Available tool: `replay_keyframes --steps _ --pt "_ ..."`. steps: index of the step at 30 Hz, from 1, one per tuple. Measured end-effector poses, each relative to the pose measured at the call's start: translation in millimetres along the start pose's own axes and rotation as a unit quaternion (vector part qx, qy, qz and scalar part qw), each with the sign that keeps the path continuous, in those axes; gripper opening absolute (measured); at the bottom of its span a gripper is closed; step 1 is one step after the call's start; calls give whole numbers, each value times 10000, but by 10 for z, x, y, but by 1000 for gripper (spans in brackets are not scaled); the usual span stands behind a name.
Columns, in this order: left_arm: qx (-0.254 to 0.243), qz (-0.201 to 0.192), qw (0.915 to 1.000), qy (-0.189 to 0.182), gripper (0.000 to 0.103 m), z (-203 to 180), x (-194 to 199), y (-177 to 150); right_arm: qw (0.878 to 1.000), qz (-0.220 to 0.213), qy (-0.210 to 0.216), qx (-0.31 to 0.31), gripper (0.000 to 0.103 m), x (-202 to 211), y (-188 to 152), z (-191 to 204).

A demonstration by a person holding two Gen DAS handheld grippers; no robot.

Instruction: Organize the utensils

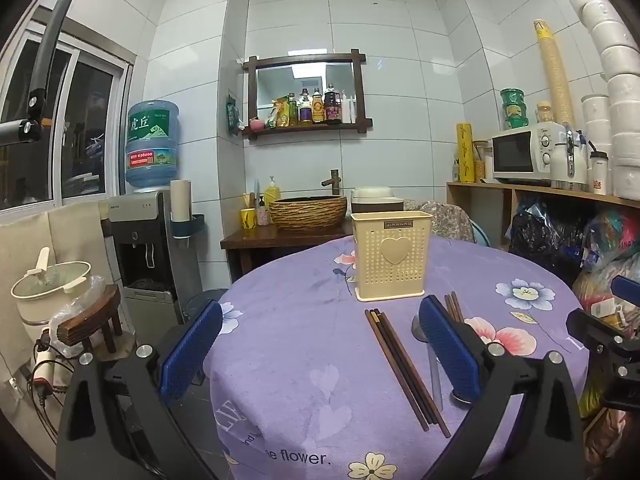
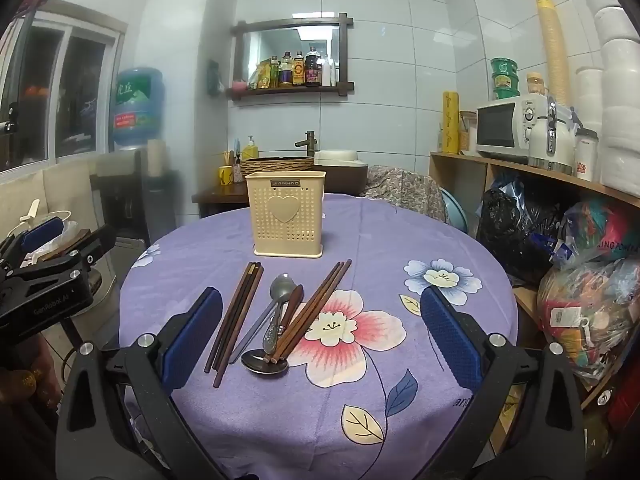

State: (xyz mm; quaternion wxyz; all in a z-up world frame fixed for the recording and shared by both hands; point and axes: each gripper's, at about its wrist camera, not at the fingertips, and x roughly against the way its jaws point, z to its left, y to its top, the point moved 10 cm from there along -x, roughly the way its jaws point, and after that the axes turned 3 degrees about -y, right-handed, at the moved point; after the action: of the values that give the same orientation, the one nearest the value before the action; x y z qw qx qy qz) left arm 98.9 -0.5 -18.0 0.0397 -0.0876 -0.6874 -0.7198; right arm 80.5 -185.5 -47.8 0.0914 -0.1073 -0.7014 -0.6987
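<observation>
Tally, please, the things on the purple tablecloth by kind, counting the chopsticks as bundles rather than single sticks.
Chopstick bundles: 2
Metal spoons: 2
Flat brown wooden piece among the spoons, kind unclear: 1
Cream utensil holder: 1
Total: 6

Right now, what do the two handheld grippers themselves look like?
Both match: the left gripper and right gripper each have black plastic arms with silver screws, ending in flat blue pads with a fine dotted texture. Seen from the right wrist view, the left unit's black body carries small white lettering that appears to read GenRobot AI.
</observation>
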Motion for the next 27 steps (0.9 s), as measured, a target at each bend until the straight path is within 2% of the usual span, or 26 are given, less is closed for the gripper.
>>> replay_keyframes --steps 7,8,27 --pt "137 73 9998 -130 98 59 7 -12 10000 -14 1 4 98 7 12 11" --pt "-34 74 10000 38 98 1 -7 -17 10000 -9 3 4 98 6 12 17" --pt "3 46 10000 14 98 0 -2 -1 10000 42 -13 -42 98 -23 -13 14"
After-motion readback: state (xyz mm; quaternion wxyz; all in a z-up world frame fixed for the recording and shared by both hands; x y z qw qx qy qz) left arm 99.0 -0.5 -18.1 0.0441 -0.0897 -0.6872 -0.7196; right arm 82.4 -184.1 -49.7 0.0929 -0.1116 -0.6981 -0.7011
